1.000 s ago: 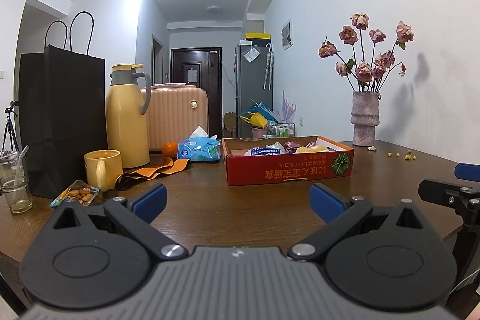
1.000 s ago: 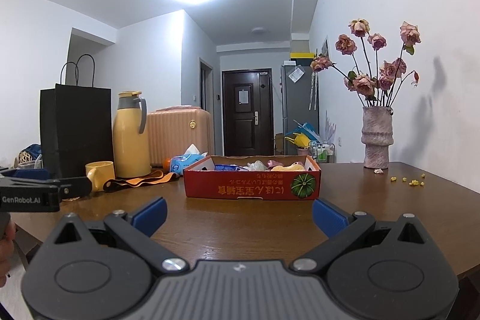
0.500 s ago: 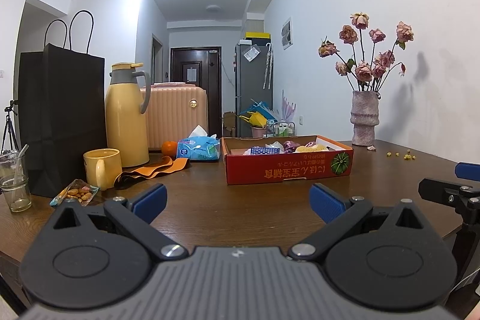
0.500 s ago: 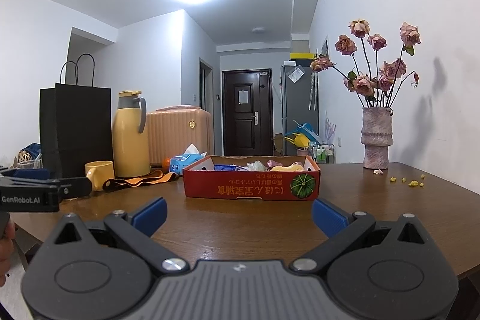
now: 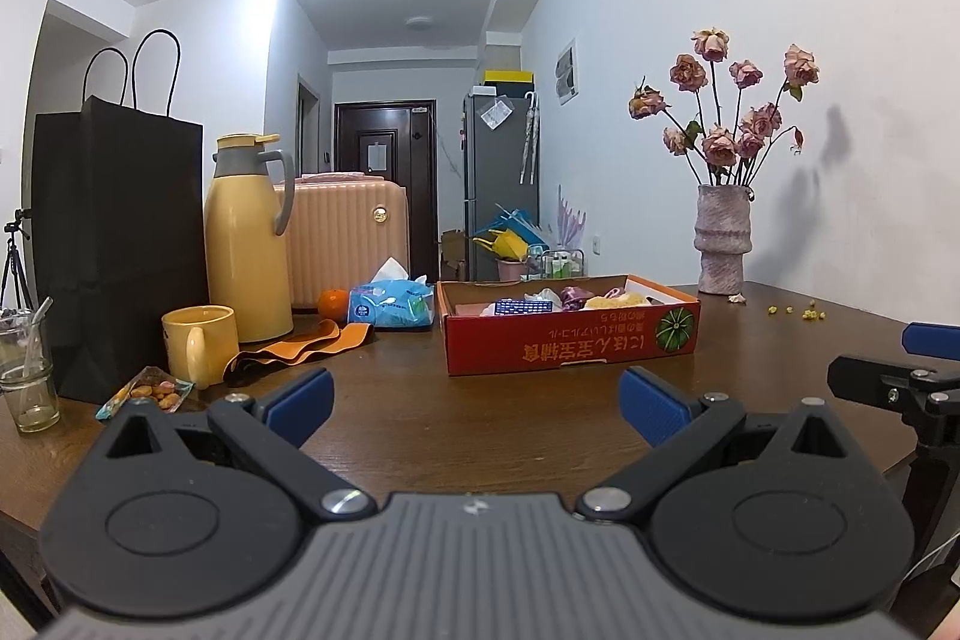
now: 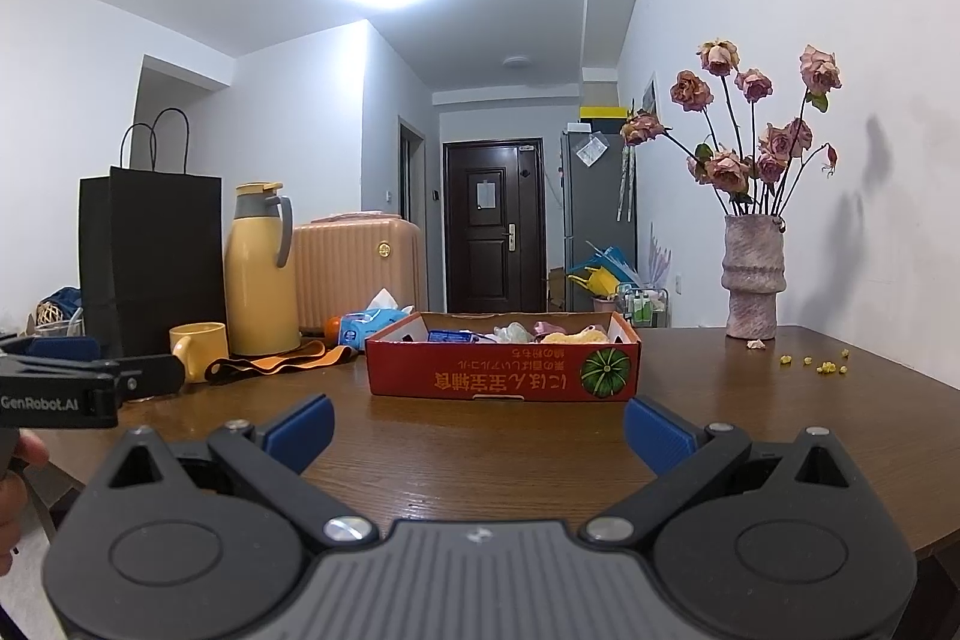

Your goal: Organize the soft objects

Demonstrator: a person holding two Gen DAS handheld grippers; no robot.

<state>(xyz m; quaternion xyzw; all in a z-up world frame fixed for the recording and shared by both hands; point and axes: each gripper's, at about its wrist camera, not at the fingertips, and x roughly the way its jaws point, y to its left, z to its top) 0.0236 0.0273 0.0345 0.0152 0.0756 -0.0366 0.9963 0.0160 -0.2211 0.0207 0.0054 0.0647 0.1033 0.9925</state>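
1. Both claws, the left gripper (image 5: pixel 474 400) and right gripper (image 6: pixel 477 424), hold their blue-padded fingers wide apart, gripping nothing, over the dark wooden table (image 6: pixel 480 460).
2. At twelve o'clock lies the shallow red cardboard box (image 6: pixel 503 370), long axis running nine to three.
3. Inside it sit small soft objects (image 5: pixel 570 299), bunched together.

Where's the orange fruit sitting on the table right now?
In the left wrist view the orange sits left of centre on the table, between the yellow thermos and the blue tissue pack, in front of the pink suitcase.
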